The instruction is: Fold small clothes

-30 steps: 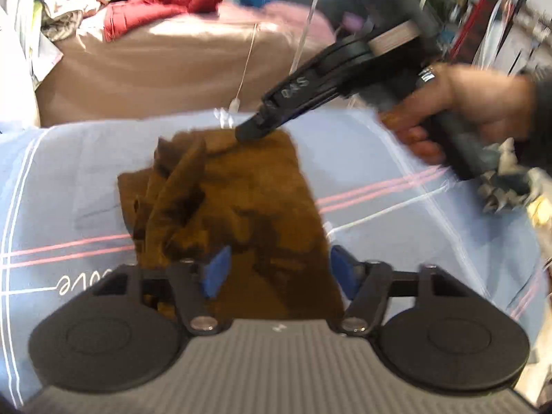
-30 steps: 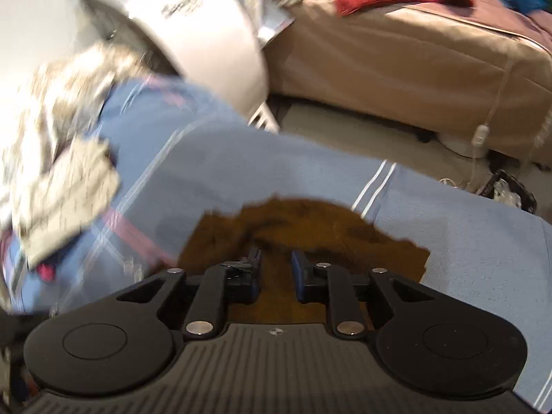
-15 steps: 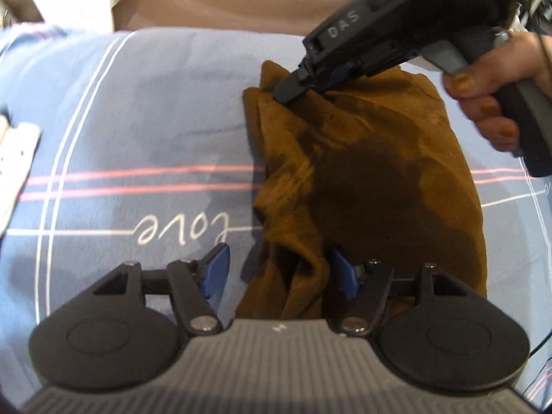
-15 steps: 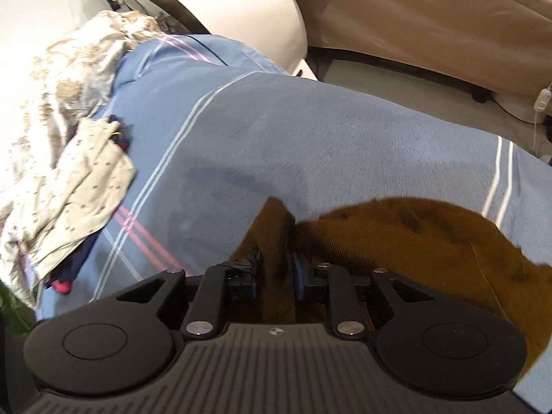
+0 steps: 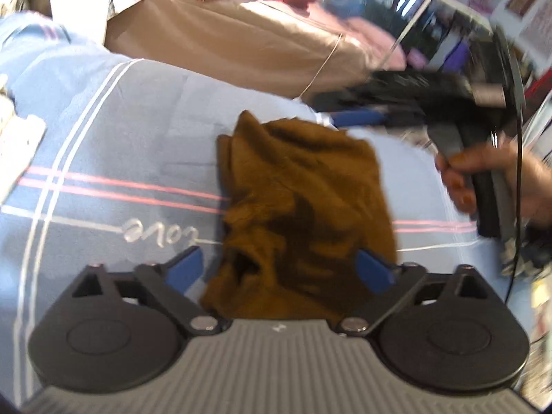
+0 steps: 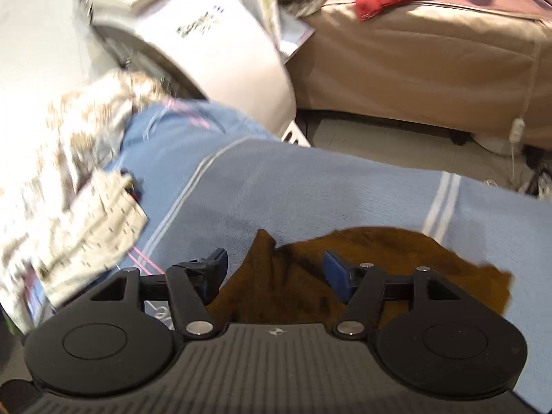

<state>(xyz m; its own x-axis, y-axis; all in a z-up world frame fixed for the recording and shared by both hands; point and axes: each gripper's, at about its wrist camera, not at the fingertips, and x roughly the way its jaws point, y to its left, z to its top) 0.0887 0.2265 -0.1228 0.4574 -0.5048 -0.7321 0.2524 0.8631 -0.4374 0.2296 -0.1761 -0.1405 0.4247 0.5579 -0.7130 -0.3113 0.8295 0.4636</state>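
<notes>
Brown cloth point(image 5: 303, 214) lies bunched between the left gripper point(image 5: 281, 270)'s opening, spread jaws, unpinched, its long axis running away toward the right gripper point(image 6: 276, 269), also opening over the far edge. Both hover close above the blue blanket point(image 5: 103, 158); the left looks nearer.

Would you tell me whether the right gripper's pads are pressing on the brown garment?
Apart: the right wrist view shows the right gripper opening, pads clear of the brown garment.
</notes>
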